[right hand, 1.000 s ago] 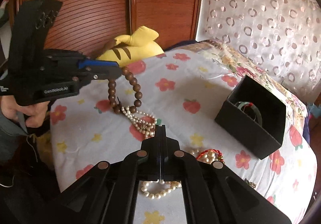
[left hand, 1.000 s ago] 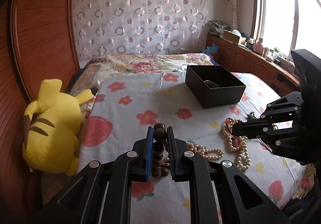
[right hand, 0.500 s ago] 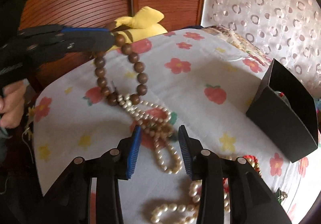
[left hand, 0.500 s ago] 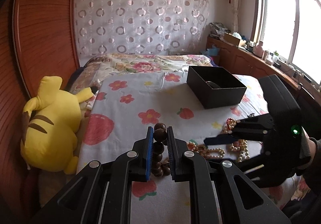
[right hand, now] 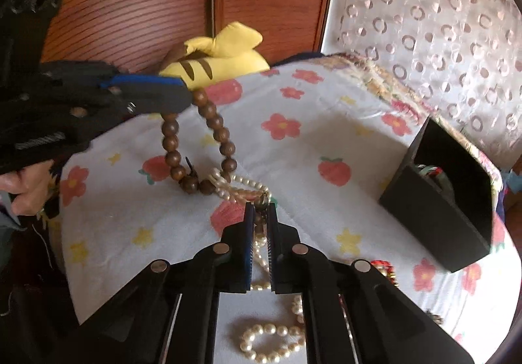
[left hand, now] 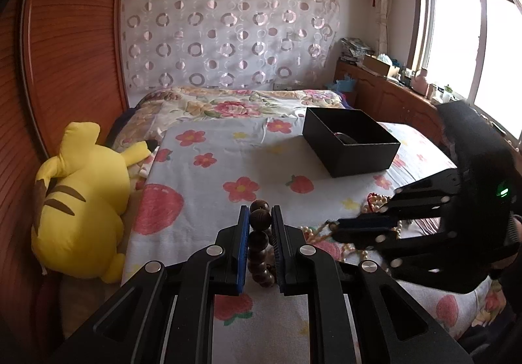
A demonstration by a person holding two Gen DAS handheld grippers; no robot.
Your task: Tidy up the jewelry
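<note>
- Left gripper (left hand: 260,217), black two-finger claw with blue pads: fingers were clamped on a bead of the brown wooden bead bracelet (right hand: 199,142). In the right wrist view the loop hung from the fingertips, its lowest beads touching the bed cover.
- Right gripper (right hand: 260,212), same black build: fingers were drawn close together around a strand of the white pearl necklace (right hand: 241,186), just beside the bracelet's lowest beads. A dark, small piece sat at the pinch point; what it was could not be told.
- Pearl necklace, remainder: it trailed back beneath the right gripper and lay in a loose coil (right hand: 270,342) on the cover nearest the camera.
- Red and gold beaded piece (right hand: 385,269): lay on the cover to the right of the right gripper, partly hidden by it.
- Black open rectangular box (left hand: 350,145): stood on the cover well apart from both grippers; a green bangle (right hand: 430,173) showed inside it.
- White bed cover printed with red flowers and strawberries (left hand: 208,181): bore all of the jewelry and the box.
- Yellow plush toy with brown stripes (left hand: 81,197): lay at the left edge of the bed against the reddish wooden wardrobe (left hand: 71,47).
</note>
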